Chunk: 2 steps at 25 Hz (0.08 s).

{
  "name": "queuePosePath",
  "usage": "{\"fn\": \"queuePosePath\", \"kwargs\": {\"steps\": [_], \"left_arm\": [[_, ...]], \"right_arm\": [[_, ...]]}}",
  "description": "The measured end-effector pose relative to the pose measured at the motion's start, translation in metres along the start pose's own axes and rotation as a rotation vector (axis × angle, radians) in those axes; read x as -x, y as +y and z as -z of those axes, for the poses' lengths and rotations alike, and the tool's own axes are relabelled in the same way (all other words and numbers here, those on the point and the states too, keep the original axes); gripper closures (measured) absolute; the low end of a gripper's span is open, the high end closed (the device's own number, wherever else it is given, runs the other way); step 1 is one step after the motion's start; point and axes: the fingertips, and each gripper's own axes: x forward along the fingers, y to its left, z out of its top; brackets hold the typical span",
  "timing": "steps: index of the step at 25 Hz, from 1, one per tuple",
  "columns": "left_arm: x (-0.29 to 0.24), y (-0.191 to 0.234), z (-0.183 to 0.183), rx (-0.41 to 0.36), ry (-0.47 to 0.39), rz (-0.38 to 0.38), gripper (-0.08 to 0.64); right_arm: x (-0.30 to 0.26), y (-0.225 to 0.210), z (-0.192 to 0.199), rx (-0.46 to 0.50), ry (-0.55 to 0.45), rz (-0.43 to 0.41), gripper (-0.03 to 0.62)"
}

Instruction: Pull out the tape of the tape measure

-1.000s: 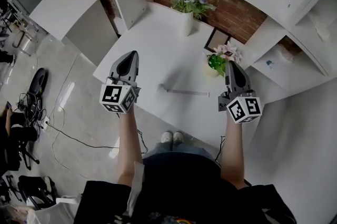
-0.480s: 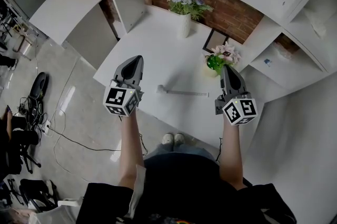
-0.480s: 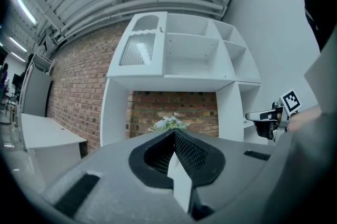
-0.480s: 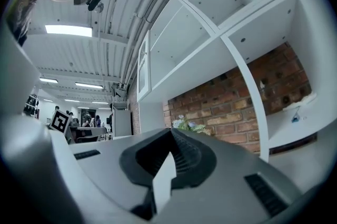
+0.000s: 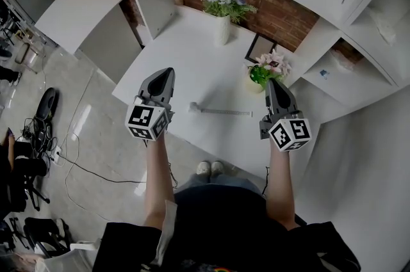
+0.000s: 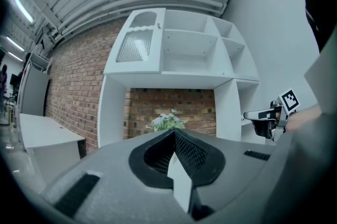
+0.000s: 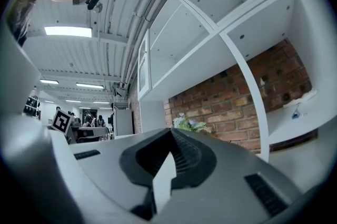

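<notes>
White rectangular tabletop (image 5: 192,53) stands over a grey floor, its near edge just ahead of the person's bare forearms. Nearest, the grey left gripper (image 5: 164,74) and the grey right gripper (image 5: 271,82) hover above the table's near part, each with its jaws pressed together on nothing. Between them, flat on the table, lies the small pale tape measure (image 5: 193,107). A thin grey strip of tape runs out of its case toward the right gripper. The case lies nearer the left gripper, and neither gripper touches it. Farther back stand a small pot of pink flowers (image 5: 264,74), a dark picture frame (image 5: 261,47) and a white vase of pale flowers (image 5: 223,27), against the red brick wall (image 5: 282,11).
</notes>
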Motion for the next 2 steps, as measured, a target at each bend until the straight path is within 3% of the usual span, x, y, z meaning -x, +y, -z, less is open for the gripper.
{"fn": "queuePosePath", "kwargs": {"steps": [2], "left_arm": [[-0.0005, -0.0019, 0.0013, -0.004, 0.008, 0.003, 0.551]], "right_arm": [[0.0, 0.0, 0.0017, -0.001, 0.004, -0.003, 0.595]]}}
